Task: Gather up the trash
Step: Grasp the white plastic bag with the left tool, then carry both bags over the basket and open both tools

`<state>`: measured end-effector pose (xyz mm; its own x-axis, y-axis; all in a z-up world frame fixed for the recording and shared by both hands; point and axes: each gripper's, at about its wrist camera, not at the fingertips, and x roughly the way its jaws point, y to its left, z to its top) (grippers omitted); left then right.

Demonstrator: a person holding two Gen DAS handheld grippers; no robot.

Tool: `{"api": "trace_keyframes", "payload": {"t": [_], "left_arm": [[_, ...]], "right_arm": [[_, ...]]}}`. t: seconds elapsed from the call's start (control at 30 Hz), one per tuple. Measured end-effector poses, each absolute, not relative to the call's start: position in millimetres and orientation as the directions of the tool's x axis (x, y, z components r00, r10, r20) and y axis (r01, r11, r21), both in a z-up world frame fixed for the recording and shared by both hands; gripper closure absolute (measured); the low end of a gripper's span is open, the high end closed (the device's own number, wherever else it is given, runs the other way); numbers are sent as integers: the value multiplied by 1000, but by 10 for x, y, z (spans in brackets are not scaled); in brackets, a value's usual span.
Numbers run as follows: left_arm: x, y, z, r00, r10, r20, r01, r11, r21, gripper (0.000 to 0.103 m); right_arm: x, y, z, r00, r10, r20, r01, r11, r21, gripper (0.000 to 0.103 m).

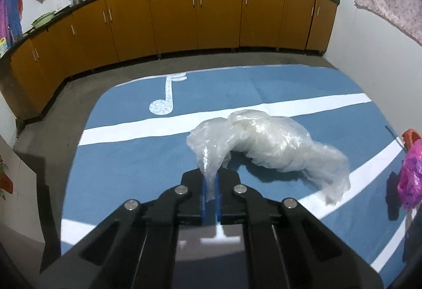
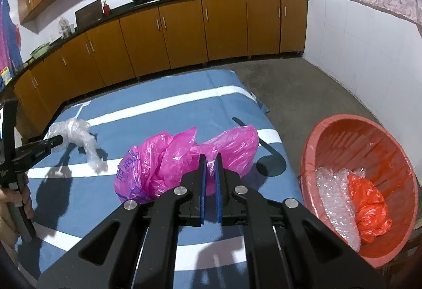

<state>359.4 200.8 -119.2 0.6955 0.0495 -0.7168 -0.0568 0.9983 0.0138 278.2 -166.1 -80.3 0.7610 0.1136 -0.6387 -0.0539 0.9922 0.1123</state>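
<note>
A crumpled clear plastic bag (image 1: pixel 269 141) lies on the blue mat (image 1: pixel 126 157). My left gripper (image 1: pixel 210 178) is shut on a twisted end of it between the blue pads. In the right wrist view the same clear bag (image 2: pixel 76 131) sits at the tip of the left gripper (image 2: pixel 59 140), far left. My right gripper (image 2: pixel 211 160) is shut on a fold of a pink plastic bag (image 2: pixel 163 162) that rests on the mat; that pink bag (image 1: pixel 410 173) also shows at the right edge of the left wrist view.
A red basin (image 2: pixel 311 146) stands on the grey floor right of the mat, holding bubble wrap (image 2: pixel 335 199) and an orange-red bag (image 2: pixel 369 207). Orange cabinets (image 1: pixel 219 15) line the far wall. A hand (image 2: pixel 23 199) grips the left tool's handle.
</note>
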Motion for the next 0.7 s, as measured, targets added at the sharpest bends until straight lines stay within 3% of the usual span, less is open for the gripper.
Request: {"api": "trace_keyframes", "payload": {"t": [0.7], "left_arm": [[2689,1041,-232,798,-54,-601,68,998,1,97]], "right_arm": [[2091,-2198,-82,859,6,-512,36,997,73,97]]}}
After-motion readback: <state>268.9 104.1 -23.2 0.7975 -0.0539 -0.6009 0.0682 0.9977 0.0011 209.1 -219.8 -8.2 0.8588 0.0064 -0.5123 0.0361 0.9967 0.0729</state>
